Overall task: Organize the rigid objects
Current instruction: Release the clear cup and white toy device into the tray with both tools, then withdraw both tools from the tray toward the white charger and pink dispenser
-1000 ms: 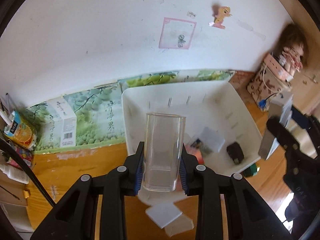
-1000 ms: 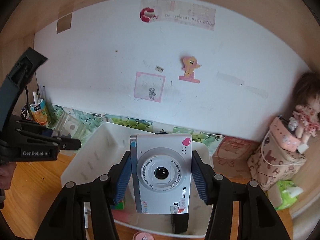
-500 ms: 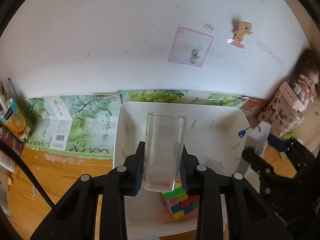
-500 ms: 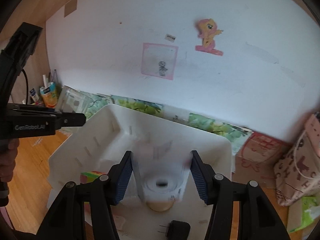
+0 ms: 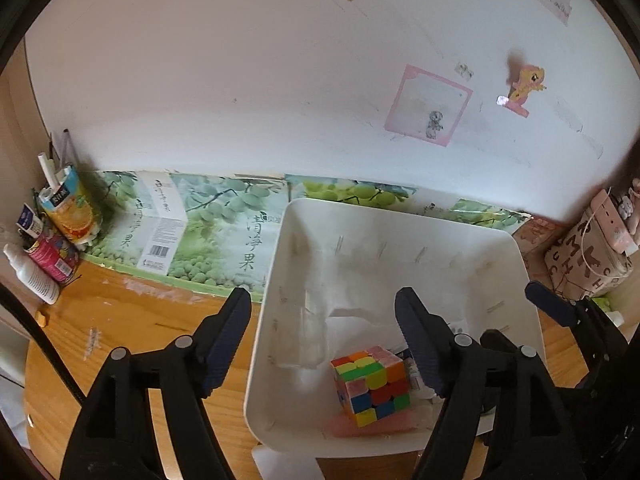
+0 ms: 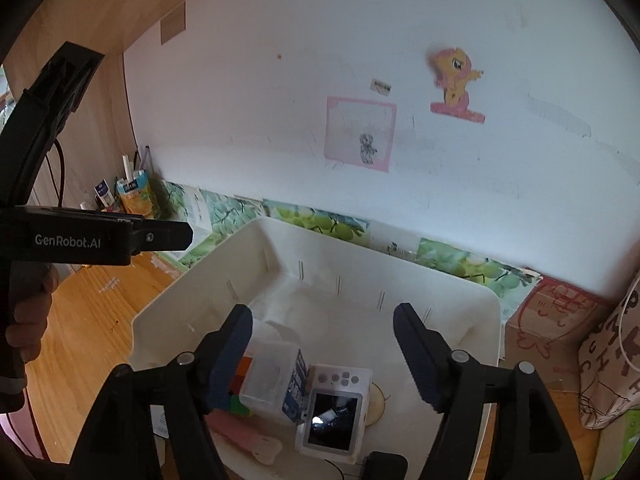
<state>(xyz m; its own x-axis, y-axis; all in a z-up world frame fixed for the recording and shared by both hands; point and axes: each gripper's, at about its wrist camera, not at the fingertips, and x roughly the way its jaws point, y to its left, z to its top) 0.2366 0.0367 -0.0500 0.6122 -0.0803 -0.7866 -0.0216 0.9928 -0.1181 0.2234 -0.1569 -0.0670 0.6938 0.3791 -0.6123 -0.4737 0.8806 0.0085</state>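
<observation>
Both claws are spread wide and nothing is gripped. The left gripper is held over the near-left part of the bin, and a blurred glass is seen inside the bin, just left of the cube; whether it stands or is tipped cannot be told from the blur. The right gripper is poised over the bin's near end, where the camera is seen lying on its front, screen up, its long axis running from the bin's near wall toward the far one, leaning against a clear box. The release step looks finished, so a straight lift is called for, fingers kept wide so nothing in the bin is clipped or dragged.
</observation>
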